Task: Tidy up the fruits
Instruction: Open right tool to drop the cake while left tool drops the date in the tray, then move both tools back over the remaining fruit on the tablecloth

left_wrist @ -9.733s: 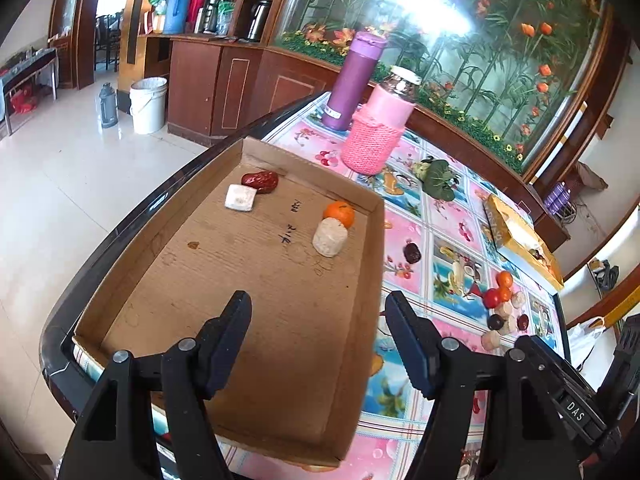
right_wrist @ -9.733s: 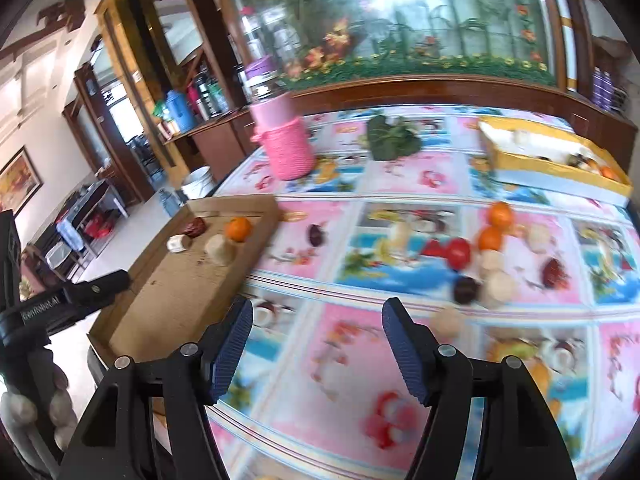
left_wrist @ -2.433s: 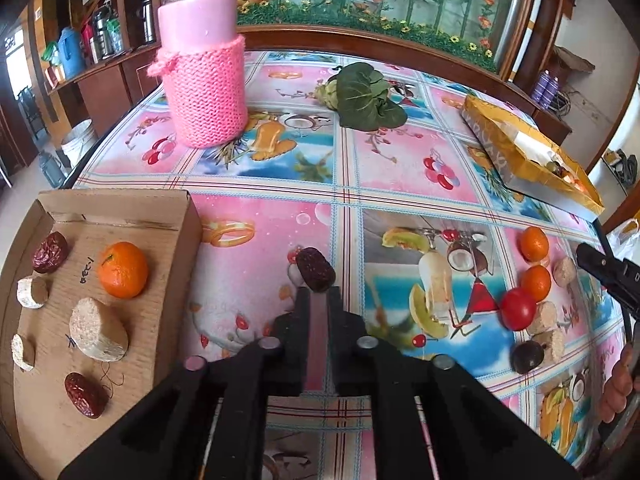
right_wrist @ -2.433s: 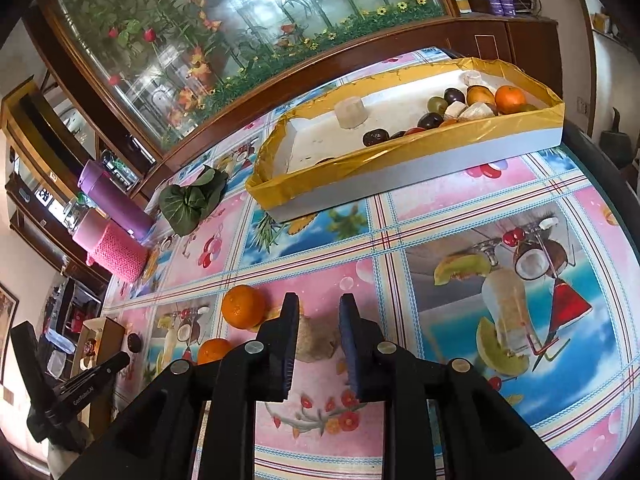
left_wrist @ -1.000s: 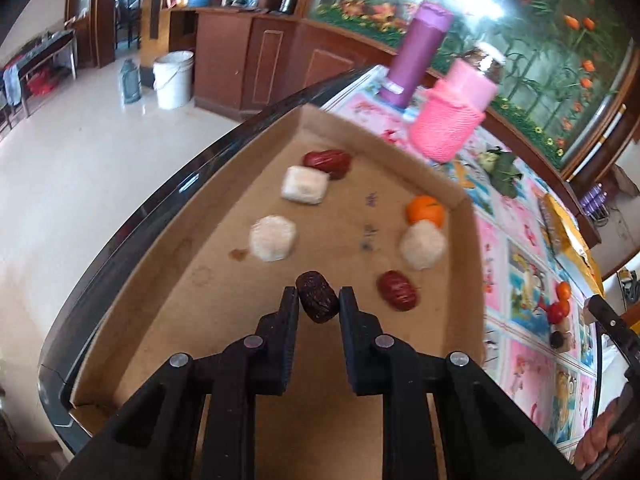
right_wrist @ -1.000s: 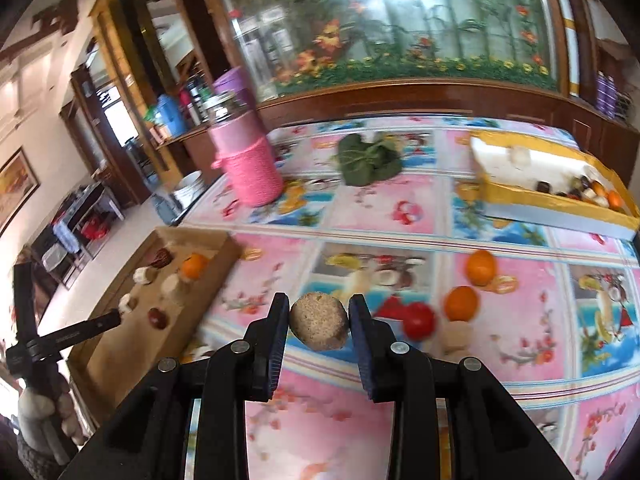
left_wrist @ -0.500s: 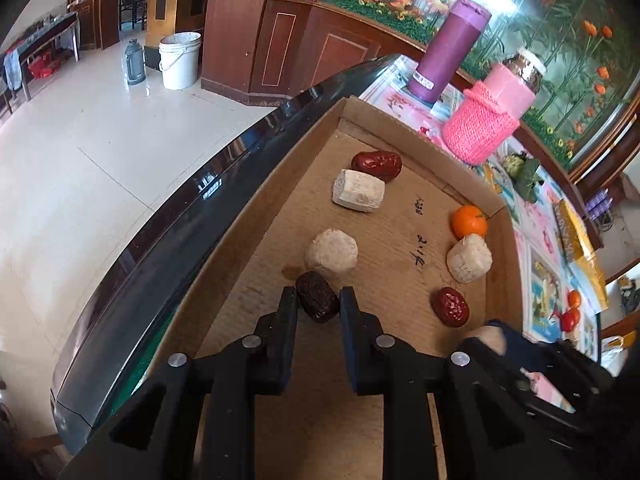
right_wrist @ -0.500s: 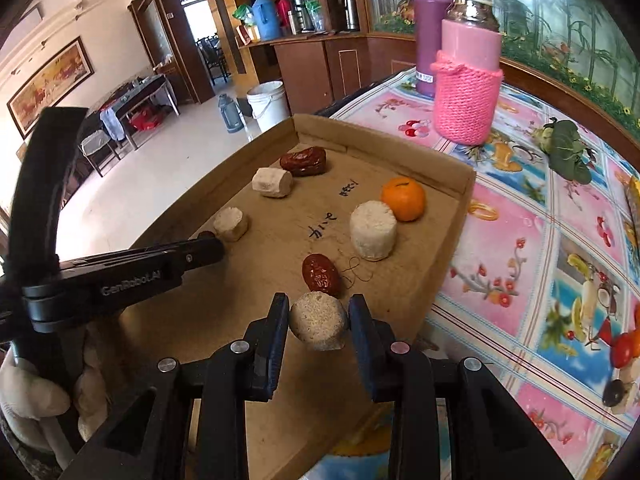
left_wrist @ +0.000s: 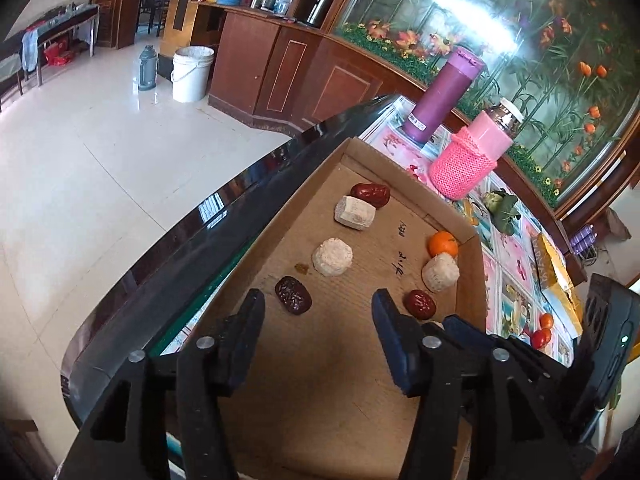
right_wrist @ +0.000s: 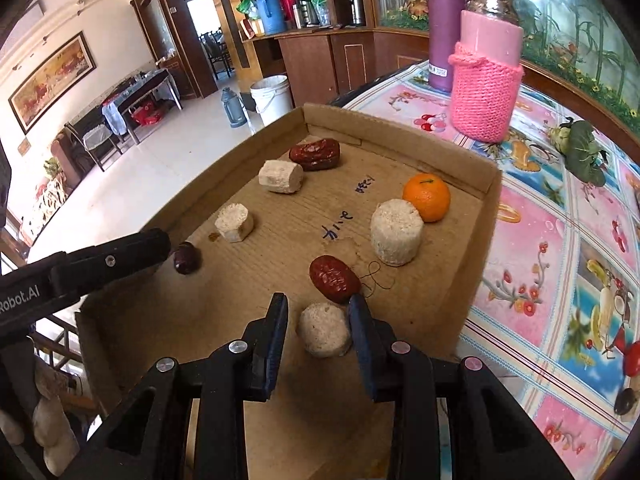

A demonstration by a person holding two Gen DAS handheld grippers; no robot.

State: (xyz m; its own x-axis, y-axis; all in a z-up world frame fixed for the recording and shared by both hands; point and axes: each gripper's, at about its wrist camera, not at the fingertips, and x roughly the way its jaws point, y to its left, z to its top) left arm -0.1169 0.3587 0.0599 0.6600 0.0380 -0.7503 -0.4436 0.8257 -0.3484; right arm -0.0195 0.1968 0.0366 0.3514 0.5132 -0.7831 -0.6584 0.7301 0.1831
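Observation:
A cardboard tray (left_wrist: 404,176) (right_wrist: 400,128) lies at the table's left end. My left gripper (left_wrist: 318,322) is open over it; a dark date (left_wrist: 293,300) (right_wrist: 186,258) lies on the tray just ahead of its left finger. My right gripper (right_wrist: 318,332) is open, with a pale round cake (right_wrist: 325,335) resting on the tray between its fingers. Also in the tray are two red dates (right_wrist: 334,278) (right_wrist: 315,154), an orange (right_wrist: 426,197) and three more pale cakes (right_wrist: 396,232) (right_wrist: 280,176) (right_wrist: 235,223).
A pink knitted jar (right_wrist: 485,80) and a purple flask (right_wrist: 445,24) stand beyond the tray on the patterned tablecloth (right_wrist: 552,240). A green vegetable (right_wrist: 582,148) lies farther right. More fruit (left_wrist: 542,330) and a yellow box (left_wrist: 554,276) sit far along the table. The table edge (left_wrist: 200,232) borders the tray's left.
Both grippers have opened. The dark date has dropped from my left gripper onto the tray, and the pale cake now rests on the tray between my right fingers.

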